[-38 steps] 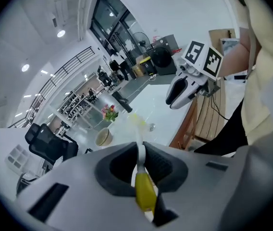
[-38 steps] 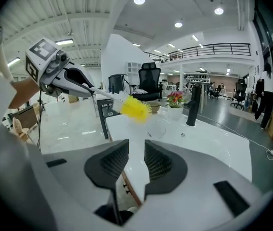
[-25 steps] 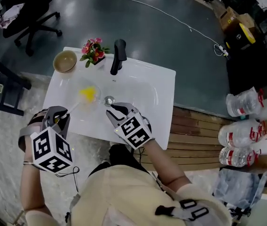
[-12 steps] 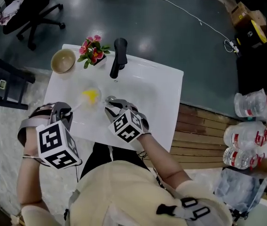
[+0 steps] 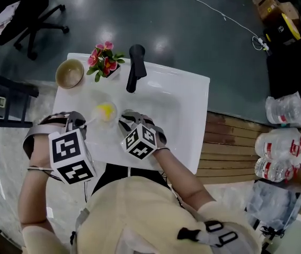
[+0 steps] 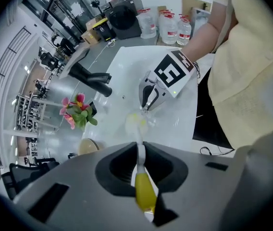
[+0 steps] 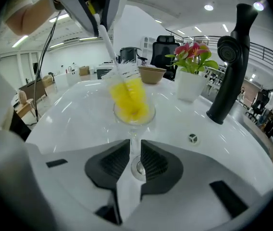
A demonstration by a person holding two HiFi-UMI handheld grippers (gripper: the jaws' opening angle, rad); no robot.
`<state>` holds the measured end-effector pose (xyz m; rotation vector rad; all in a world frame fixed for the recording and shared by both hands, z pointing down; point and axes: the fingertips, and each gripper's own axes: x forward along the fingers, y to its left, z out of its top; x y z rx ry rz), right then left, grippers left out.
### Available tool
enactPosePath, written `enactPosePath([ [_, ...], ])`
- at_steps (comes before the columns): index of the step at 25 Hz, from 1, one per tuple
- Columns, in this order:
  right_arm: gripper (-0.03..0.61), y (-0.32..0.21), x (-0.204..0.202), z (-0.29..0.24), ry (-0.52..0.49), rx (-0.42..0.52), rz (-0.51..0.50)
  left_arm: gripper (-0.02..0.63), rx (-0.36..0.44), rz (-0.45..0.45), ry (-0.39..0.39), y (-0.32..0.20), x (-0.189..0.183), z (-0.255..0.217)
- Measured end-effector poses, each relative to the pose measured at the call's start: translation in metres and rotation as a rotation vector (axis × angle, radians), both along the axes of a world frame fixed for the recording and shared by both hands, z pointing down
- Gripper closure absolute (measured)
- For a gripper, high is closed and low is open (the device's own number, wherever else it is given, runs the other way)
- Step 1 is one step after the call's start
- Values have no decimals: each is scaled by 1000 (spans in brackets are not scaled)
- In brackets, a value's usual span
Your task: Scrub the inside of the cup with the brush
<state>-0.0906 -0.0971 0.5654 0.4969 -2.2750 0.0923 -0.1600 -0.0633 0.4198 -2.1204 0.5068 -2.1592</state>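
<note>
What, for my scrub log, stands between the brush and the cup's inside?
Nothing visible: the brush, held by the left gripper, has its yellow head inside the cup; the right gripper grips the cup's stem.

Head view: cup (image 5: 111,121) is clear glass and its outline is hard to read. The stem is hidden under the right hand-held gripper (image 5: 127,119). The rear of the brush (image 5: 104,109) handle is hidden under the left hand-held gripper (image 5: 77,124). Chair (image 5: 18,15) is cut by the top edge. Left gripper view: cup is washed out and the bristles are a pale blur. Right gripper view: cup foot is partly behind the jaws.
</note>
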Motion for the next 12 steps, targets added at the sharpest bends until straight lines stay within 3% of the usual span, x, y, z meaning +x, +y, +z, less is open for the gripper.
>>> enactPosePath([
  [12, 520, -6, -5, 3, -34, -20, -25, 569, -109, 9, 41, -14, 2, 33],
])
